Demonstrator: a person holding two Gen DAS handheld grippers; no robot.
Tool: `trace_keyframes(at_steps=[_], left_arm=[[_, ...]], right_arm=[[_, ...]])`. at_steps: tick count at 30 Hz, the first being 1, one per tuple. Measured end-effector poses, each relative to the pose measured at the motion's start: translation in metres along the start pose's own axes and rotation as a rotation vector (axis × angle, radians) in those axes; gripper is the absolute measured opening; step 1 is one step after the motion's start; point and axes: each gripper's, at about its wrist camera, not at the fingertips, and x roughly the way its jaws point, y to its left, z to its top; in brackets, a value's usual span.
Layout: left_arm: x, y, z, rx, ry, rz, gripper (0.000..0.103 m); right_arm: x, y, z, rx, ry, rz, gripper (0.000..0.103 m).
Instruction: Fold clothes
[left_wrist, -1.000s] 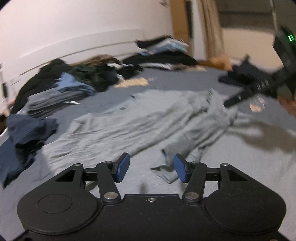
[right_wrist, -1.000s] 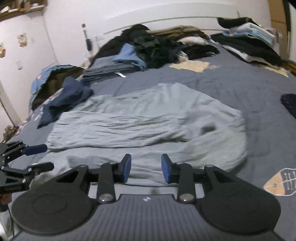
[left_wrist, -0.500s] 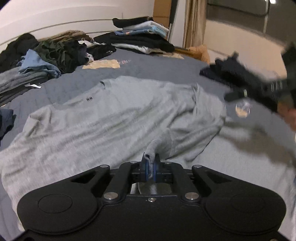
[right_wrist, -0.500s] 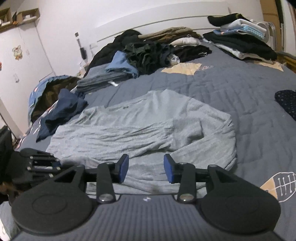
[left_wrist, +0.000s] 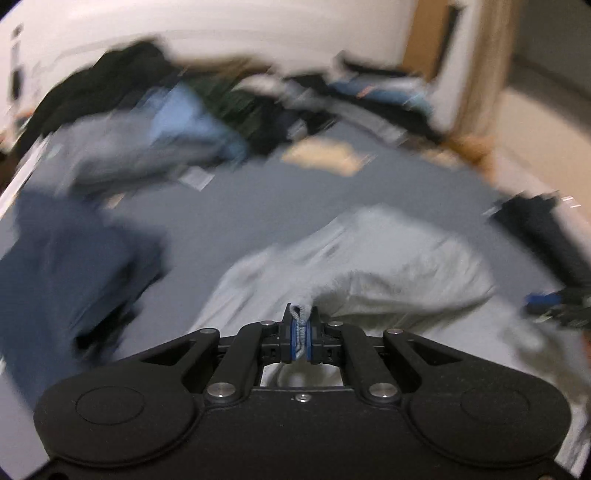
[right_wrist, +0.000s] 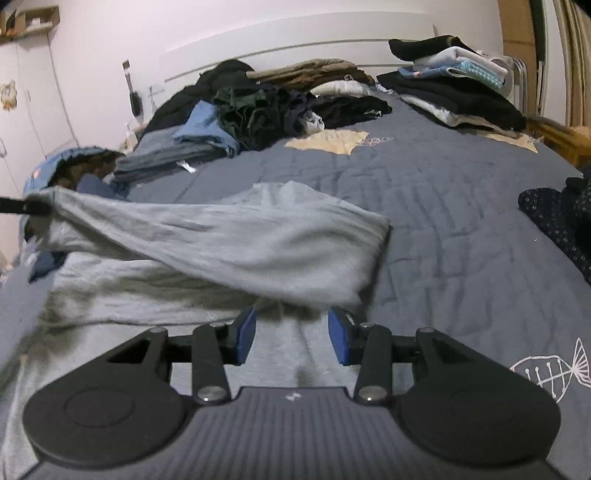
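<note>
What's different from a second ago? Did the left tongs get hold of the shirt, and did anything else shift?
Yes. The left tongs, open a second ago, have shut on the cuff of the grey shirt and drawn that sleeve up and across the body, folding it over. The right tongs stayed open over the shirt's near edge, holding nothing. The clothes piles on the bed are unchanged.

One grey shirt (right_wrist: 229, 240), two grippers, perhaps three clothes piles (right_wrist: 454, 92) on one bed (right_wrist: 443, 192)

Soft matt grey knit shirt (right_wrist: 229, 236) lies on a quilted, stitched blue cloth bedspread (right_wrist: 461, 206).
</note>
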Motion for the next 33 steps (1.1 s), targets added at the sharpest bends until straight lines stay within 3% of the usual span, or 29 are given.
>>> trace_keyframes(at_steps=[3, 6, 8, 12, 13, 16, 18, 19, 21, 24, 28, 31, 32, 33], left_arm=[[0.013, 0.014, -0.028, 0.046, 0.103, 0.068, 0.015], [0.009, 0.014, -0.053, 0.079, 0.065, 0.078, 0.057], [0.011, 0.008, -0.059, 0.124, 0.047, 0.097, 0.058], [0.021, -0.006, -0.061, 0.266, 0.042, 0.179, 0.058], [0.024, -0.006, -0.06, 0.273, 0.044, 0.171, 0.056], [0.033, -0.005, -0.056, 0.258, 0.046, 0.134, 0.035], [0.042, -0.006, -0.052, 0.252, 0.082, 0.102, 0.033], [0.046, -0.008, -0.052, 0.262, 0.097, 0.103, 0.017], [0.047, -0.009, -0.051, 0.272, 0.111, 0.103, 0.006], [0.034, -0.01, -0.046, 0.256, 0.086, 0.071, 0.005], [0.0, -0.017, -0.036, 0.276, -0.024, 0.055, 0.005], [-0.023, -0.042, -0.036, 0.464, -0.11, 0.17, 0.005], [-0.028, -0.054, -0.039, 0.555, -0.133, 0.219, 0.005], [-0.027, -0.057, -0.041, 0.57, -0.123, 0.216, 0.005]], right_arm=[[0.006, 0.001, -0.002, -0.011, 0.02, -0.004, 0.042], [0.01, 0.003, -0.003, -0.018, 0.03, -0.009, 0.042], [0.012, 0.003, -0.002, -0.026, 0.032, -0.013, 0.042], [0.018, 0.001, 0.002, -0.053, 0.026, -0.03, 0.042], [0.019, 0.0, 0.002, -0.063, 0.022, -0.034, 0.042], [0.025, -0.006, 0.001, -0.051, 0.006, -0.049, 0.042], [0.031, -0.008, 0.001, -0.053, -0.009, -0.053, 0.042], [0.034, -0.008, 0.001, -0.061, -0.016, -0.061, 0.042], [0.041, -0.008, 0.004, -0.091, -0.015, -0.076, 0.042], [0.05, -0.01, 0.009, -0.116, -0.013, -0.087, 0.042], [0.061, -0.006, 0.008, -0.192, -0.01, -0.086, 0.042], [0.069, -0.005, 0.005, -0.214, -0.007, -0.083, 0.037], [0.071, -0.006, 0.005, -0.212, -0.01, -0.085, 0.029], [0.074, -0.008, 0.004, -0.213, -0.007, -0.094, 0.022]])
